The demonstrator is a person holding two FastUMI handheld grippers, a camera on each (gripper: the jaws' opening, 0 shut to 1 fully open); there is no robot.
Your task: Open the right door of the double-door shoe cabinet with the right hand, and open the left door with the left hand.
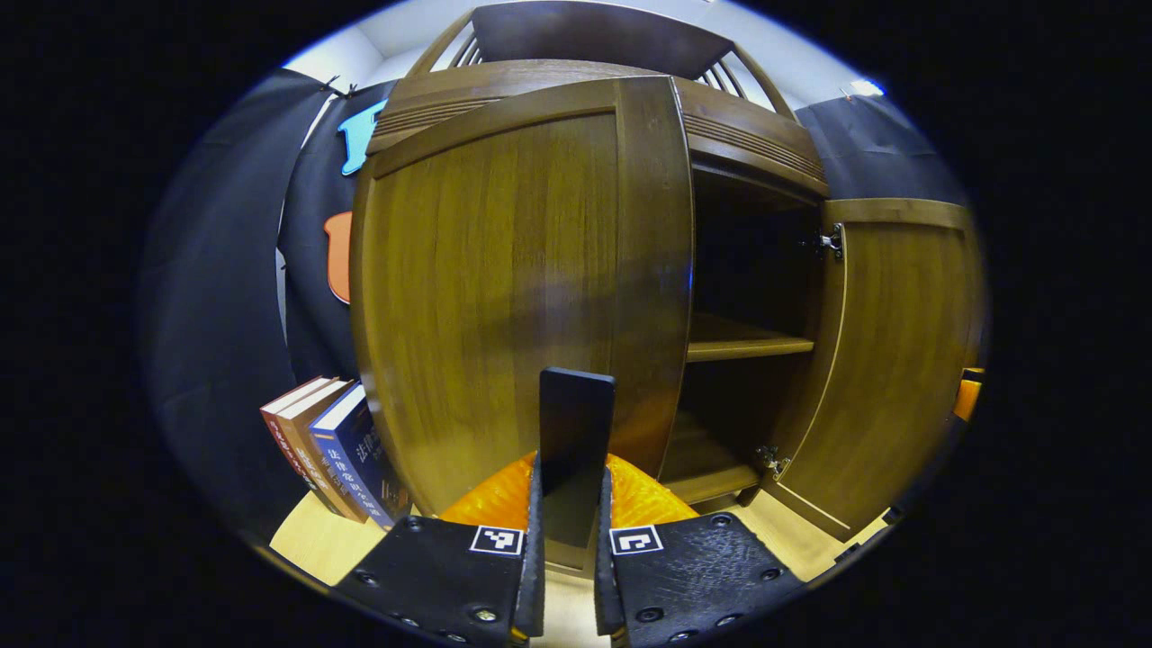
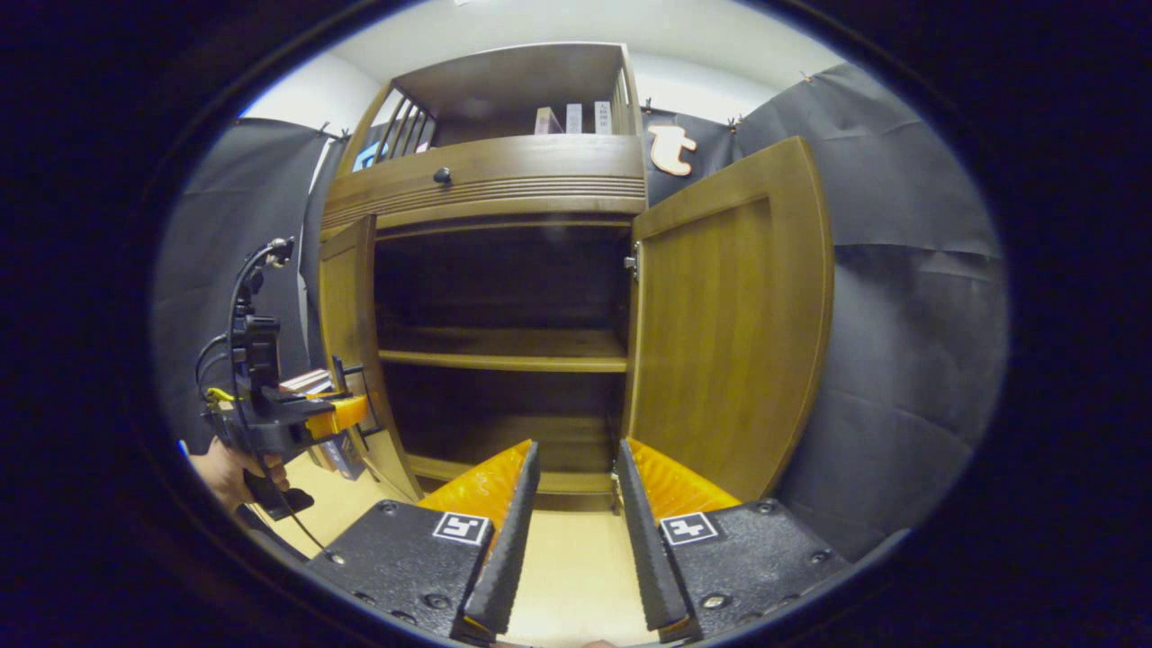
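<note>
Booth wall behind shoe cabinet [image 2: 504,180]; book spines [image 1: 346,454] unreadable.

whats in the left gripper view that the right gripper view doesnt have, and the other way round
Left gripper view: the left door seen close up from its outer face, with the left gripper jaws closed on its dark handle.
Right gripper view: the right gripper with jaws apart and empty, a hand holding the left gripper at that door, and the drawer knob above.
Both: the inner shelf and the right door standing open.
</note>
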